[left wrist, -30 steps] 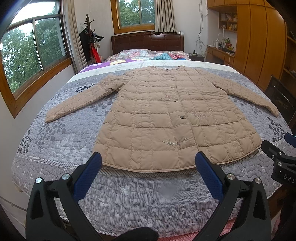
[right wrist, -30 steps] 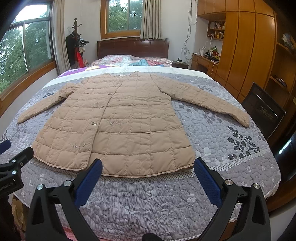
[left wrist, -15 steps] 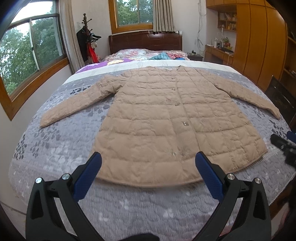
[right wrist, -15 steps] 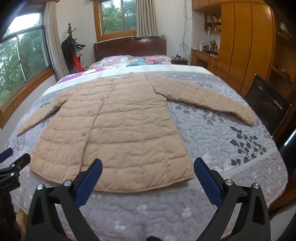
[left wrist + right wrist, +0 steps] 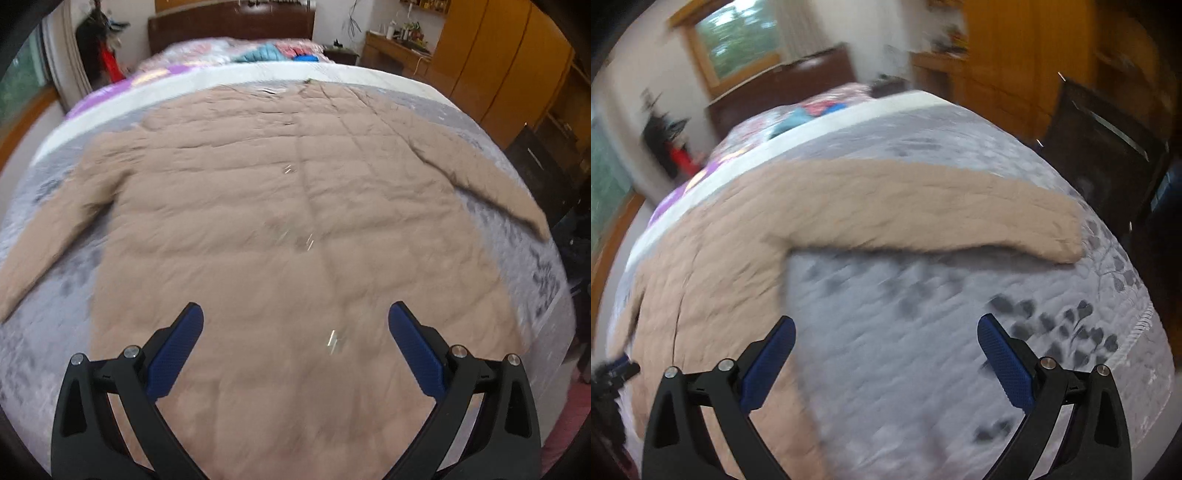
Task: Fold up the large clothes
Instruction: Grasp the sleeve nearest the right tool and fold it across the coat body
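A large tan quilted coat [image 5: 288, 206] lies flat and buttoned on the bed, both sleeves spread out. My left gripper [image 5: 295, 321] is open and empty, hovering over the coat's lower front. In the right wrist view the coat's body [image 5: 713, 266] is at the left and its right sleeve [image 5: 942, 210] stretches across toward the bed's right side. My right gripper [image 5: 886, 332] is open and empty above the grey bedspread [image 5: 923, 314], just below that sleeve. Both views are motion-blurred.
The bed has a dark wooden headboard [image 5: 229, 26] with pillows and clothes [image 5: 273, 51] in front of it. Wooden wardrobes [image 5: 498, 62] and a black chair [image 5: 1108, 140] stand to the right. A window [image 5: 738, 33] and a coat rack [image 5: 99, 48] are at the left.
Both grippers have moved forward over the bed. The left is now above the coat's lower front; the right has swung right and tilted toward the right sleeve. Both stay open.
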Demonstrator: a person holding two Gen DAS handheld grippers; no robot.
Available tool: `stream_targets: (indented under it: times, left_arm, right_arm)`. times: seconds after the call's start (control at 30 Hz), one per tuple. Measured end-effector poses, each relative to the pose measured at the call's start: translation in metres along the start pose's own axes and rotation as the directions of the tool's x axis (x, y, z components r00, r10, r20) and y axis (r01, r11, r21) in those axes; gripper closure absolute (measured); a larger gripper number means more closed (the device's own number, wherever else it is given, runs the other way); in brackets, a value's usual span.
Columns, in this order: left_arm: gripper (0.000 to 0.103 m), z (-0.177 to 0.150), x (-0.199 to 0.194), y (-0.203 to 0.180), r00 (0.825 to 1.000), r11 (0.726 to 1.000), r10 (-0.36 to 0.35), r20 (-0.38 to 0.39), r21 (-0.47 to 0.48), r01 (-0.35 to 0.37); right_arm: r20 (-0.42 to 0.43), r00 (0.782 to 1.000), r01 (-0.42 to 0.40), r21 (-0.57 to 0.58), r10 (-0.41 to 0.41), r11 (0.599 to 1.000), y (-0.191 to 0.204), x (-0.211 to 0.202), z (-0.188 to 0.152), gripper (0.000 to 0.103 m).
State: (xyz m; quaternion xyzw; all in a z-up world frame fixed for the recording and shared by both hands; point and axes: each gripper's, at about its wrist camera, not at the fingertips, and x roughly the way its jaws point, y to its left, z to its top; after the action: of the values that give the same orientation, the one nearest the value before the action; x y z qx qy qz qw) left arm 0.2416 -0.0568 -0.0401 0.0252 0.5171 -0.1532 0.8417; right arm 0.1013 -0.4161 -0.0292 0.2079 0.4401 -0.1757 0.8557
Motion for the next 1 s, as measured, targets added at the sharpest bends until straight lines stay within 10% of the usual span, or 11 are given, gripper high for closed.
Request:
stream_targets:
  times: [0.3,0.6,0.73,0.87,1.0]
  left_arm:
    - [0.004,0.108,0.091,-0.046,0.997,0.998,-0.052,-0.049,-0.028,0.051]
    - [0.011,0.158,0.157,-0.060,0.990,0.990,-0.113,-0.089,-0.090,0.105]
    - [0.016,0.162,0.166,-0.059,0.992,0.990,-0.108,-0.068,-0.100,0.101]
    - [0.025,0.160,0.164,-0.054,0.992,0.989,-0.119,-0.051,-0.091,0.114]
    - [0.038,0.159,0.160,-0.042,0.987,0.982,-0.157,-0.040,-0.108,0.152]
  right_arm:
    - [-0.106,0.991,0.111,0.246,-0.087,0.963,-0.148,0.065,0.076,0.009]
    - [-0.181,0.980,0.136,0.337,-0.078,0.932,-0.204,0.105,0.091,0.021]
    - [-0.188,0.981,0.111,0.345,-0.048,0.932,-0.208,0.114,0.090,0.038]
    - [-0.169,0.985,0.081,0.325,-0.027,0.942,-0.196,0.117,0.094,0.090]
    - [-0.101,0.995,0.019,0.322,0.014,0.947,-0.176,0.107,0.105,0.095]
